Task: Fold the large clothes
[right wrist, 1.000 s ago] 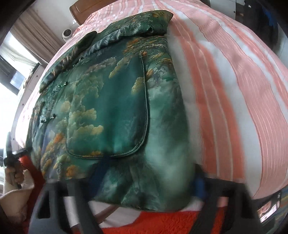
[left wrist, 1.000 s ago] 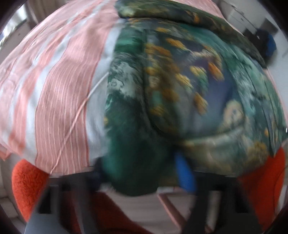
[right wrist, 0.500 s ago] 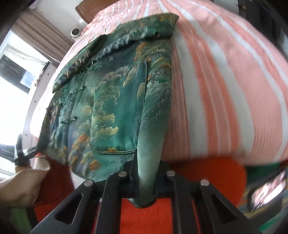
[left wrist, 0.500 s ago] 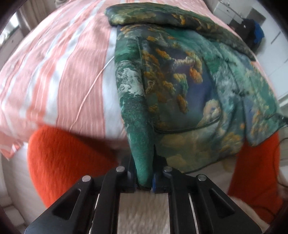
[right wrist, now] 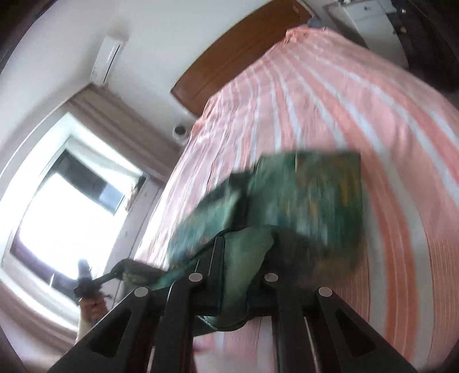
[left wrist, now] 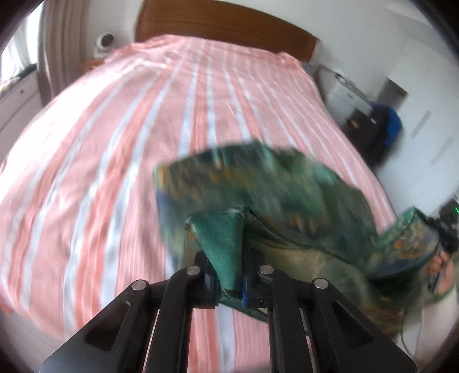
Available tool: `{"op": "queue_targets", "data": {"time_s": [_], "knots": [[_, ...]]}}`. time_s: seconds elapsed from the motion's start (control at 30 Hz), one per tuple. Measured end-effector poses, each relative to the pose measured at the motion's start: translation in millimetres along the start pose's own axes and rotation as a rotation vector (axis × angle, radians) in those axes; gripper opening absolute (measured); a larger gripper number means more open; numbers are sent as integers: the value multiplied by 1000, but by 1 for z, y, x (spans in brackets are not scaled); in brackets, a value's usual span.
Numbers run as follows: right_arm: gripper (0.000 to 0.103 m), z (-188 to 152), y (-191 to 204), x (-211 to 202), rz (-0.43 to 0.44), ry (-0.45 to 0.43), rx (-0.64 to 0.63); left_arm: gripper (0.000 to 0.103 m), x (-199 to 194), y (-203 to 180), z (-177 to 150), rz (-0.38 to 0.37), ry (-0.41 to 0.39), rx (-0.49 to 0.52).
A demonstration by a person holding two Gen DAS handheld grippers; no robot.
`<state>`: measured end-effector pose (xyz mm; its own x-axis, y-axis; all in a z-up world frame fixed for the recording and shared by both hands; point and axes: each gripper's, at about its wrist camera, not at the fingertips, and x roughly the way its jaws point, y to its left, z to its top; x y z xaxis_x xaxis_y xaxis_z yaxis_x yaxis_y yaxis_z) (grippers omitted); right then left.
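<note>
A green patterned jacket (left wrist: 272,198) with gold and blue motifs hangs lifted above the pink-and-white striped bed (left wrist: 114,143), blurred by motion. My left gripper (left wrist: 229,275) is shut on a bunched corner of its hem. In the right wrist view the same jacket (right wrist: 309,195) rises off the bed (right wrist: 373,114), and my right gripper (right wrist: 233,284) is shut on the other hem corner. The far gripper (right wrist: 86,282) and the hand holding it show at lower left, pinching the stretched hem. The jacket's upper half trails toward the bed.
A wooden headboard (left wrist: 229,25) stands at the far end of the bed. A bright window (right wrist: 66,206) with curtains is at the left in the right wrist view. White drawers and a dark bag with blue (left wrist: 384,132) stand beside the bed at the right.
Both grippers closed on the jacket's hem, then rose and tilted up, lifting the hem off the bed. The orange rug dropped out of view and the headboard came in.
</note>
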<state>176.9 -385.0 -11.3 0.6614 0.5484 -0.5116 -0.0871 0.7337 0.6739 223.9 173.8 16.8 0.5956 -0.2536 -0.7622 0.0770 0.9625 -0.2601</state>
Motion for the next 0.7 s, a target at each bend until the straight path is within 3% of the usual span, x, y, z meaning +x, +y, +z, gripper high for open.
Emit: {"op": "queue_targets", "data": {"time_s": [0.1,0.2,0.27,0.3,0.33,0.37,0.43,0.53,0.7], "knots": [[11,38,-18,44,-69,-54,29,16,57,-4,36,105,-17,4],[18,63,-46,88,-152,-75,57,42,118,-7,49,209,72,51],[42,69,-69,116,-200,-50,105,58,140,-3,46,227,143,61],[68,69,-79,123,-220,-51,134,63,141,0,44,221,143,53],[86,68,-88,125,-245,-67,173,85,136,3,44,236,124,52],[89,70,-95,123,-239,-86,197,103,129,5,42,261,83,57],[90,71,-103,115,-214,-107,214,103,112,8,38,268,4,86],[95,80,-104,108,-250,-100,154,103,119,12,32,239,27,119],[95,88,-84,161,-400,142,-151,103,181,-2,21,336,160,243]]}}
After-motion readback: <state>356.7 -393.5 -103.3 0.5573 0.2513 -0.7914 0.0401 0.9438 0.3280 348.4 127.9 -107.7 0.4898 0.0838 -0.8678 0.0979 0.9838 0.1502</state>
